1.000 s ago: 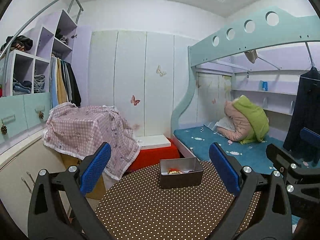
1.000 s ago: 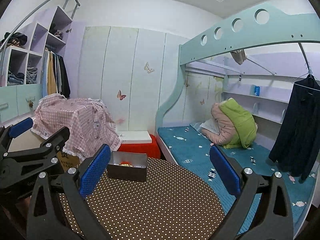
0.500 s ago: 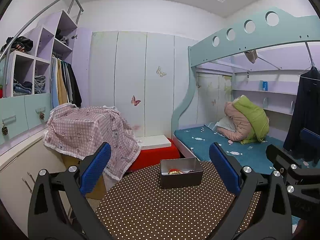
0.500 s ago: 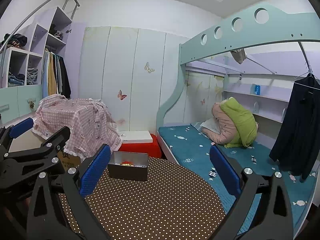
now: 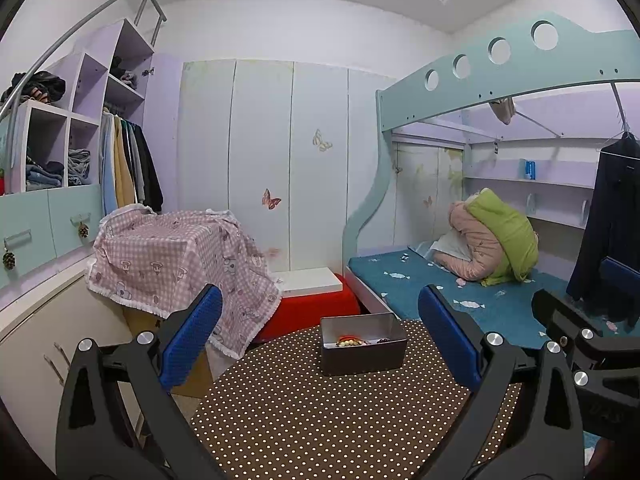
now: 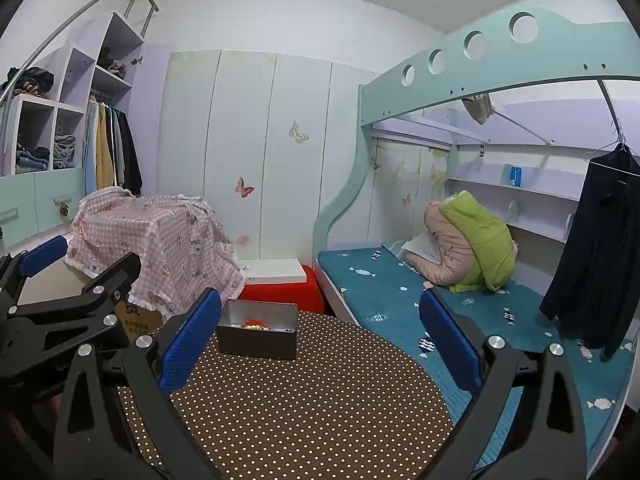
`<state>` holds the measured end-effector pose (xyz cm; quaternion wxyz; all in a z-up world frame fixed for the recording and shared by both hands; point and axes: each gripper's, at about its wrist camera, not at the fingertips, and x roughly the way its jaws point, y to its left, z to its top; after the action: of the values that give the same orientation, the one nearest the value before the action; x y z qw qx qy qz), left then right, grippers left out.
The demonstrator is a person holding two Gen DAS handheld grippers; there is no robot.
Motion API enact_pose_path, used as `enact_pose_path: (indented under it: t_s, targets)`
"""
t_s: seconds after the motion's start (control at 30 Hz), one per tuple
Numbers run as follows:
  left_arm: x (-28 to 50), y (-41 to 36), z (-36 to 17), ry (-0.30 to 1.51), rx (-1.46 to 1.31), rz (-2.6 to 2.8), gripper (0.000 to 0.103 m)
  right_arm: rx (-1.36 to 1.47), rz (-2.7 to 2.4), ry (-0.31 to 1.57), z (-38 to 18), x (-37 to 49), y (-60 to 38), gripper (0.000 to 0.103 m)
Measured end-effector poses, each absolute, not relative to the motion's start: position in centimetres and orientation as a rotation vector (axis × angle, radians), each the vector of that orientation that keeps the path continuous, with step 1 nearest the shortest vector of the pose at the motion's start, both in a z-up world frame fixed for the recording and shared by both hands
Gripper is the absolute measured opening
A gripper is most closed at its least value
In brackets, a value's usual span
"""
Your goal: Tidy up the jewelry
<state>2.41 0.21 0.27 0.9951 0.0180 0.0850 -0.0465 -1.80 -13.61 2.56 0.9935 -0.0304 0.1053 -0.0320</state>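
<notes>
A grey metal box [image 5: 363, 345] stands at the far edge of a round brown table with white dots [image 5: 312, 420]. Beaded jewelry [image 5: 349, 341] lies inside it. The box also shows in the right wrist view [image 6: 258, 335], with beads [image 6: 253, 324] in it. My left gripper [image 5: 320, 336] is open and empty, held above the table short of the box. My right gripper [image 6: 320, 338] is open and empty, to the right of the left one. The left gripper's fingers [image 6: 44, 249] show at the left of the right wrist view.
A pink checked cloth [image 5: 176, 256] covers a box left of the table. A red stool with a white top [image 5: 312, 300] stands behind it. A bunk bed with a teal mattress [image 5: 460, 292] is on the right, with a dark coat [image 5: 612, 220] hanging over it.
Both grippers have barely moved; the view has drifted slightly. Both stay open and empty.
</notes>
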Motion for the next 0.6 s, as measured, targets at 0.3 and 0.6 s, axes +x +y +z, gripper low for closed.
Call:
enact_pose_path:
  t_s: [0.3, 0.6]
  targets:
    - [2.37, 0.25, 0.16, 0.169, 0.040, -0.090, 0.098, -0.059, -0.062, 0.213, 2.39, -1.84, -13.43, 0.095]
    - [2.24, 0.32, 0.01, 0.167, 0.048, -0.083, 0.098, -0.054, -0.058, 0.215, 2.29, -1.84, -13.44, 0.096]
